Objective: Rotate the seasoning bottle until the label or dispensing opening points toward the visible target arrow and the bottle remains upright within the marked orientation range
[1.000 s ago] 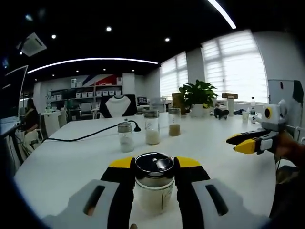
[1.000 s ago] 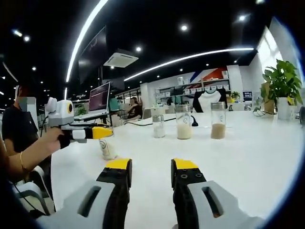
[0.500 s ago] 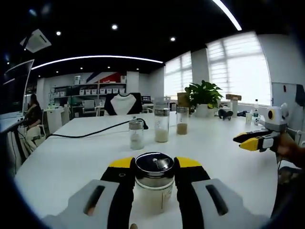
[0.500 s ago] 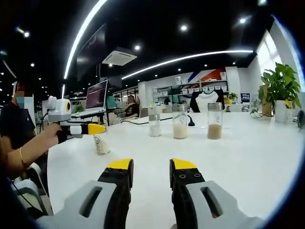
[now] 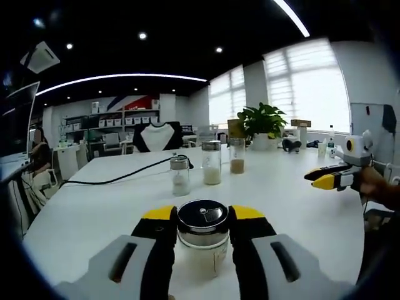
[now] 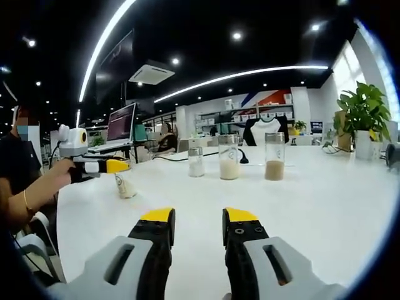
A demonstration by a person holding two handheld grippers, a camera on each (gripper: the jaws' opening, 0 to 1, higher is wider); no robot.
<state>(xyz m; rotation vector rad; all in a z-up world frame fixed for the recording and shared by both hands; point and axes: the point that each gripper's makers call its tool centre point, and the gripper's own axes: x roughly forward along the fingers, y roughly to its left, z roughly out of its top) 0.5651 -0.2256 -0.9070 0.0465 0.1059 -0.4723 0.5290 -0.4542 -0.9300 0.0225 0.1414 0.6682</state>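
Two grippers are at work over the white table (image 5: 87, 212), and the left gripper (image 5: 201, 219) has the seasoning bottle (image 5: 201, 240) pinched between its yellow-tipped jaws, one on each side just under the metal lid (image 5: 202, 214). The bottle is a small clear jar, about half full of a pale powder, and in the right gripper view it shows tipped over to one side (image 6: 124, 185) rather than upright, apparently raised a little off the table.

It looks light, and stiff enough to take a firm squeeze, but the smooth glassy wall is likely slippery and would probably crack if dropped. Taking hold high, on the shoulder below the lid, seems sensible: the lid's rim gives the jaws something to catch on. The lid has a small flap or opening on top, which is likely what has to point the right way; I can see no arrow from here.

The right gripper (image 6: 195, 219) hangs apart from it over bare table, jaws parted by a narrow gap and holding nothing.

Three more jars (image 5: 211, 164) stand in a row farther along the table, with a black cable (image 5: 119, 179) trailing past and a potted plant (image 5: 260, 125) behind.
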